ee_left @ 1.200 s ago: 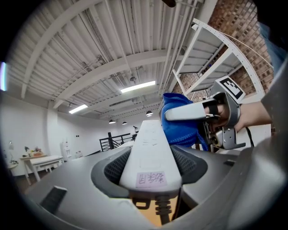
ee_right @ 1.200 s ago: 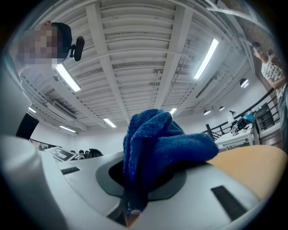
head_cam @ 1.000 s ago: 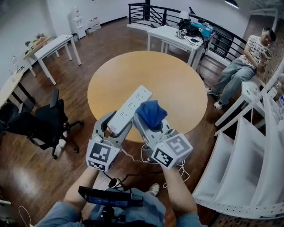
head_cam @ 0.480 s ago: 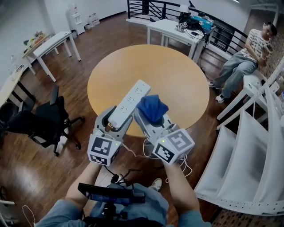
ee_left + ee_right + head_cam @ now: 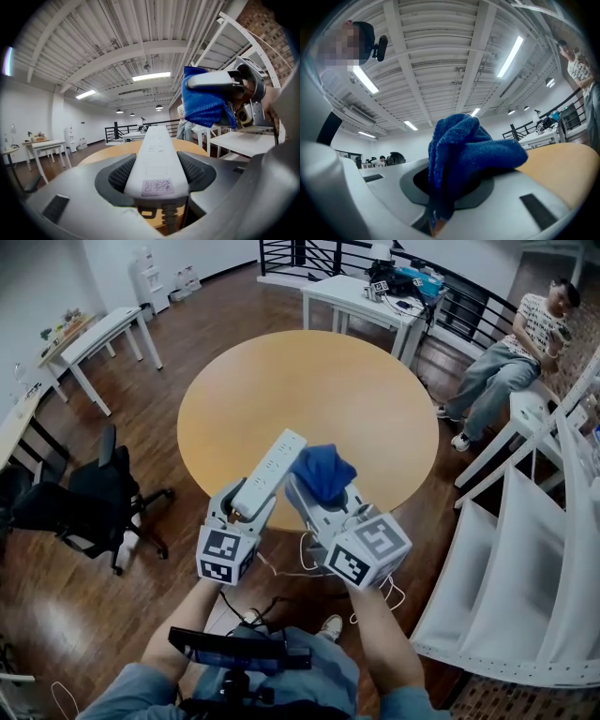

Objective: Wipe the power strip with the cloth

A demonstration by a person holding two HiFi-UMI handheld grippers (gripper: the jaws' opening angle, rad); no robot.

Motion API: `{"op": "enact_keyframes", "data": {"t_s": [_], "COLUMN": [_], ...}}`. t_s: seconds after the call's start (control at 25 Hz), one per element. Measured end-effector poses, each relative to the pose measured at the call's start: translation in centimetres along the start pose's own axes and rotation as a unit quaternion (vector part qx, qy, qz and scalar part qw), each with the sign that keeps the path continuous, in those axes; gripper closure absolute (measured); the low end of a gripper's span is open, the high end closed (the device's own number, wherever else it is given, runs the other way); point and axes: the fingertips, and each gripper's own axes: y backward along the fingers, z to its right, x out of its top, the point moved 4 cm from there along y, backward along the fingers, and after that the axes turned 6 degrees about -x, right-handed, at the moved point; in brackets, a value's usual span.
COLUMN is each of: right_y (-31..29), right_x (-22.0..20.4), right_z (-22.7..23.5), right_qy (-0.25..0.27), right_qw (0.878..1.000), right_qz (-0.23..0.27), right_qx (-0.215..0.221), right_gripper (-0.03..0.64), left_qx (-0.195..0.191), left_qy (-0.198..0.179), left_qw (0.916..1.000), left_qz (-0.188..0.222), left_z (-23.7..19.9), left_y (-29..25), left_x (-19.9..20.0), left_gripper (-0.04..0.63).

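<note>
1. Far left: a black wheeled office chair (image 5: 84, 502) stands on the dark wood floor, well apart from me.
2. My left gripper (image 5: 247, 505), a grey two-jaw claw with a marker cube, is clenched on the cord end of the long white plastic power strip (image 5: 272, 460). In the left gripper view both ribbed jaw pads press the strip's sides.
3. The strip is held up off the round tan wooden table (image 5: 319, 381). It is tilted up and away over the table's near edge.
4. A bunched blue terry cloth (image 5: 322, 472) sits just right of the strip's middle. I cannot tell whether they touch.
5. My right gripper (image 5: 323, 495) is grasping that cloth. In the right gripper view the cloth wads up between the jaws, with a tail hanging down into the gap.
6. Far right: a seated person (image 5: 511, 362) in a patterned shirt and jeans, near a white desk (image 5: 352, 296).
</note>
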Motion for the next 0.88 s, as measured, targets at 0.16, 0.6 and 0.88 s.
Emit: {"op": "enact_keyframes", "data": {"t_s": [0.16,0.6,0.88], "right_y": [0.0,-1.0,-2.0], "right_x": [-0.9,-2.9,-4.5], "right_z": [1.0,3.0,3.1], "right_qy": [-0.006,-0.014,-0.025], "right_qw": [1.000,0.999,0.998], "right_qz": [-0.010,-0.035,-0.051], "right_qx": [-0.012,-0.034,-0.039], "right_gripper": [0.555,0.555,0.555], "left_qx": [-0.001,-0.011,-0.012], "left_qy": [0.023,0.063,0.074], "left_qw": [0.9991,0.9906,0.9862], "left_qz": [-0.037,-0.121,-0.148], "left_z": [-0.7,-2.2,-3.3], "left_y": [-1.7,-4.9,-6.1], "left_x": [-3.7,-12.1,-15.0], "left_gripper": [0.313,0.313,0.313]}}
